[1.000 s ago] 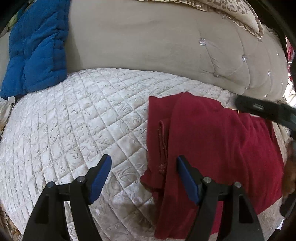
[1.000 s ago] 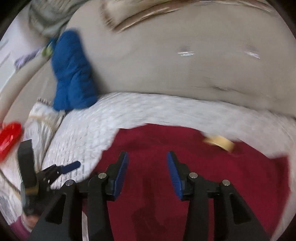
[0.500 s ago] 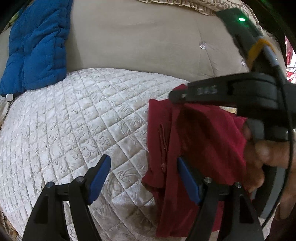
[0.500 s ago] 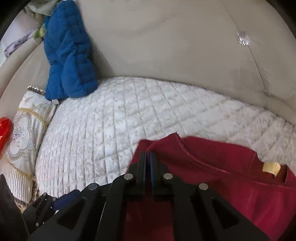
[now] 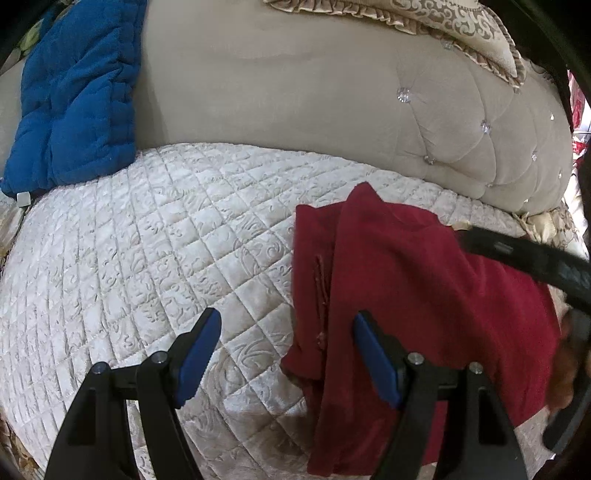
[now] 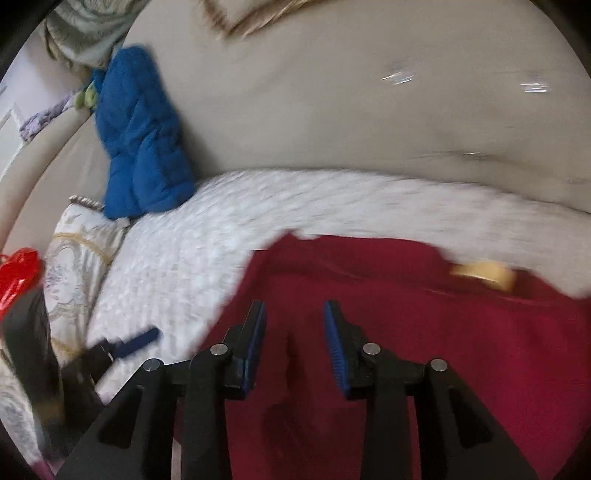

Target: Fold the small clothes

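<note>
A dark red garment [image 5: 424,295] lies partly folded on the quilted cream seat cover [image 5: 147,258]; its left part is doubled over. My left gripper [image 5: 286,349] is open and empty, low over the garment's left edge. In the right wrist view the garment [image 6: 461,350] fills the lower right, with a yellow neck label [image 6: 484,275] at its far edge. My right gripper [image 6: 295,343] is open just above the cloth and holds nothing. The right tool's black body [image 5: 528,258] crosses the right side of the left wrist view.
A blue padded cushion [image 5: 77,96] leans on the beige tufted sofa back [image 5: 332,103] at far left. A patterned pillow [image 6: 77,258] and a red bag [image 6: 16,273] lie left of the seat. A frilled cushion [image 5: 461,26] sits on top of the backrest.
My right gripper was shut on the garment's edge half a second ago; it has opened, let go and pulled back to the right. The left gripper has stayed in place, open.
</note>
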{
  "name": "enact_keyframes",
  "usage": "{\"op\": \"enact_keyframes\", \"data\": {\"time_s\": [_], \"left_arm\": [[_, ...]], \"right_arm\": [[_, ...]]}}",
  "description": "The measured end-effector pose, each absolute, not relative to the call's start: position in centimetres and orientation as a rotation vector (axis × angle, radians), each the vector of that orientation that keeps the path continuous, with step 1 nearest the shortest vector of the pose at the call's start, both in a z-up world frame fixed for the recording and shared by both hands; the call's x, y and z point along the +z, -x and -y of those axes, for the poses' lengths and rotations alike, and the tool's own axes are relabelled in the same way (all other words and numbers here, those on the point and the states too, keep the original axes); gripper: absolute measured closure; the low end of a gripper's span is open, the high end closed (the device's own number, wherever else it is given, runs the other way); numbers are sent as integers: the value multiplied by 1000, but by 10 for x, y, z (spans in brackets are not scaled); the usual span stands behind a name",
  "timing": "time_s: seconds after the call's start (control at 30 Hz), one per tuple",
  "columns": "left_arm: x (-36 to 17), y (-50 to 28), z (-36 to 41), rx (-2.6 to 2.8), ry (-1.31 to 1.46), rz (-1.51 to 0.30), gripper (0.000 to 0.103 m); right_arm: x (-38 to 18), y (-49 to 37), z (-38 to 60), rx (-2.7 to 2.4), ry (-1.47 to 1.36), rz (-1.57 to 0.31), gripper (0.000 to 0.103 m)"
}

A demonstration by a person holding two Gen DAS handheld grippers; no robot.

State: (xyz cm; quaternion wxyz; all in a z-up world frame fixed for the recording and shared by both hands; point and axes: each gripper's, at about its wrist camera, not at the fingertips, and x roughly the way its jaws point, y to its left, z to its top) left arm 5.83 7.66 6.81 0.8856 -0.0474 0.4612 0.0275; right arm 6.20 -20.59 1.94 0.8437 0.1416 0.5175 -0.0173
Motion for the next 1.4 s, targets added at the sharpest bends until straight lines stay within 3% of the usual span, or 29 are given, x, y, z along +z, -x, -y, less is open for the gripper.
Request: {"op": "enact_keyframes", "data": {"time_s": [0.2, 0.47, 0.73, 0.8, 1.13, 1.2, 1.23, 1.4], "left_arm": [[75, -53, -68, 29, 124, -921, 20], [50, -65, -46, 47, 21, -991, 18], [47, -67, -46, 47, 20, -989, 18], [47, -68, -45, 48, 17, -990, 18], [44, -71, -45, 41, 16, -997, 18], [44, -71, -46, 40, 15, -996, 18], [44, -71, -46, 40, 16, -997, 18], [45, -70, -48, 43, 20, -993, 18]], "right_arm": [[48, 17, 294, -367, -199, -1035, 92], [23, 64, 368, -576, -227, -1096, 92], [30, 49, 375, -507, -256, -1050, 89], [25, 44, 371, -486, -260, -1064, 103], [19, 62, 378, -585, -276, -1042, 103], [29, 67, 375, -585, -284, -1017, 102], [36, 70, 373, -592, -284, -1005, 96], [62, 91, 346, -512, -283, -1000, 96]]}}
